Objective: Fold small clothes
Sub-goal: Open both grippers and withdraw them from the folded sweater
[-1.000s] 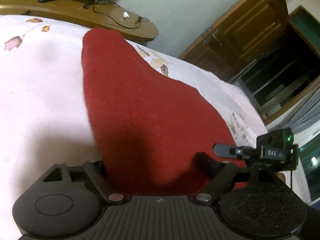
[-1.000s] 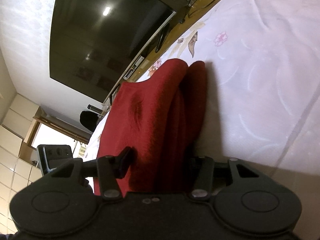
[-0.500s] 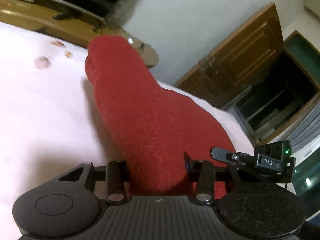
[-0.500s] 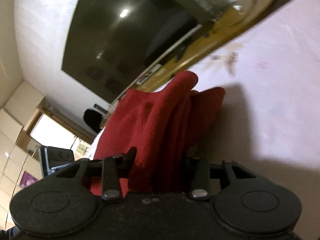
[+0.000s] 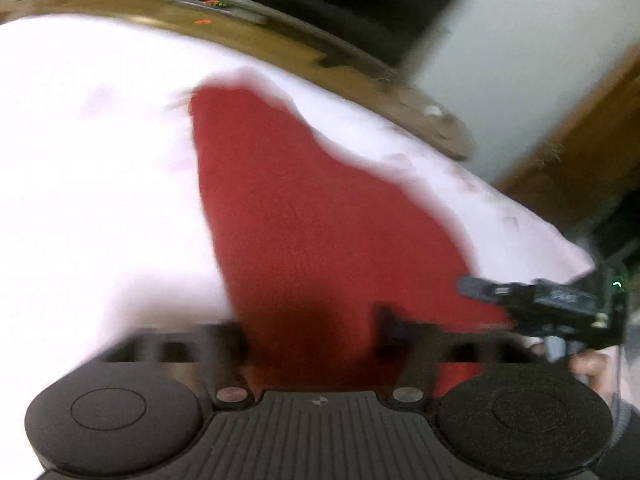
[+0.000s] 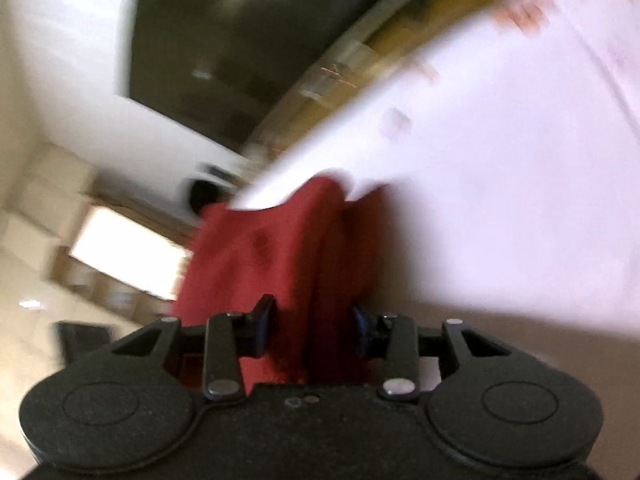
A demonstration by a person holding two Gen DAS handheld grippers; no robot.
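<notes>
The red cloth (image 5: 304,216) stretches away over the pale pink floral bedsheet (image 5: 92,184), its near edge pinched between the fingers of the left gripper (image 5: 310,330), which is closed on it. Seen from the right wrist, the same cloth (image 6: 280,248) bunches in upright folds, its near end clamped in the right gripper (image 6: 310,324). Beyond the sheet runs a wooden ledge (image 5: 304,56); a dark television screen (image 6: 240,40) hangs on the wall. Both views are blurred.

Heavy motion blur, overexposed bedsheet (image 5: 100,200), fisheye-warped edges.
</notes>
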